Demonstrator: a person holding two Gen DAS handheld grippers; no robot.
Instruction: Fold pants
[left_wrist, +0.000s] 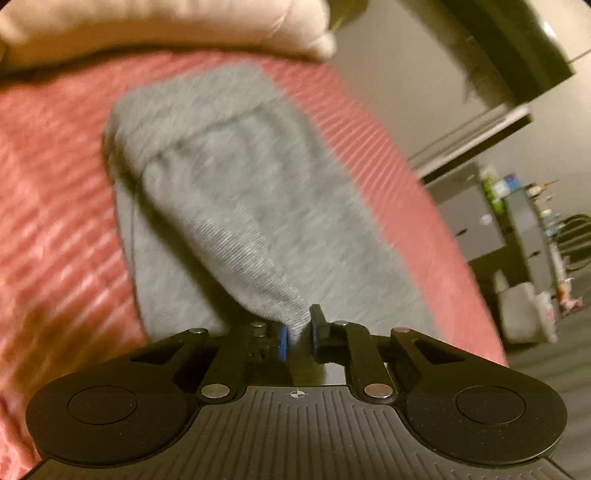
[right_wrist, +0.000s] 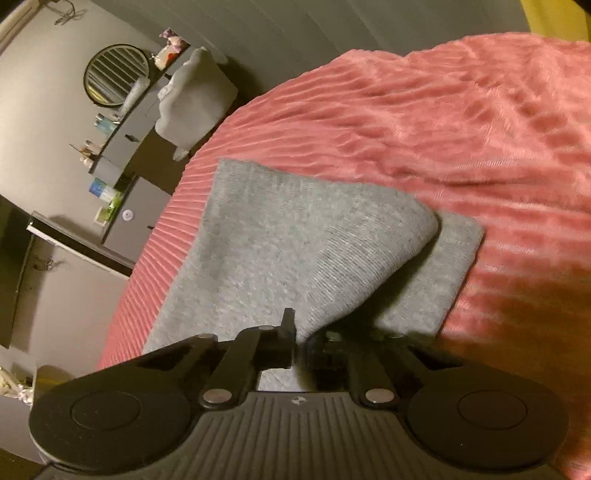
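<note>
The grey pants (left_wrist: 236, 177) lie on the ribbed pink bedspread (left_wrist: 55, 184), near the edge of the bed that faces the room, and they already form a compact, layered rectangle rather than a full-length garment. Judge the task as well advanced: at least one fold appears complete, and a further fold is in hand. In the right wrist view, an upper layer of the pants (right_wrist: 295, 251) rises off a flat lower layer, whose far corner shows uncovered beyond it. Your left gripper (left_wrist: 298, 334) has its fingers pressed together on a bunched corner of the fabric, which tents up from the lower layer toward the tool. Your right gripper (right_wrist: 301, 345) is likewise closed on an edge of the lifted layer, though its right-hand finger sits in shadow and the contact there is hard to read. What remains, as far as the views show, is to carry the raised layer across, lay it flat, align its edges with the layer beneath, and release. A cream pillow (left_wrist: 166, 26) lies at the head of the bed; a dresser (right_wrist: 125, 147) with a round mirror (right_wrist: 116, 74) stands well apart against the wall.
</note>
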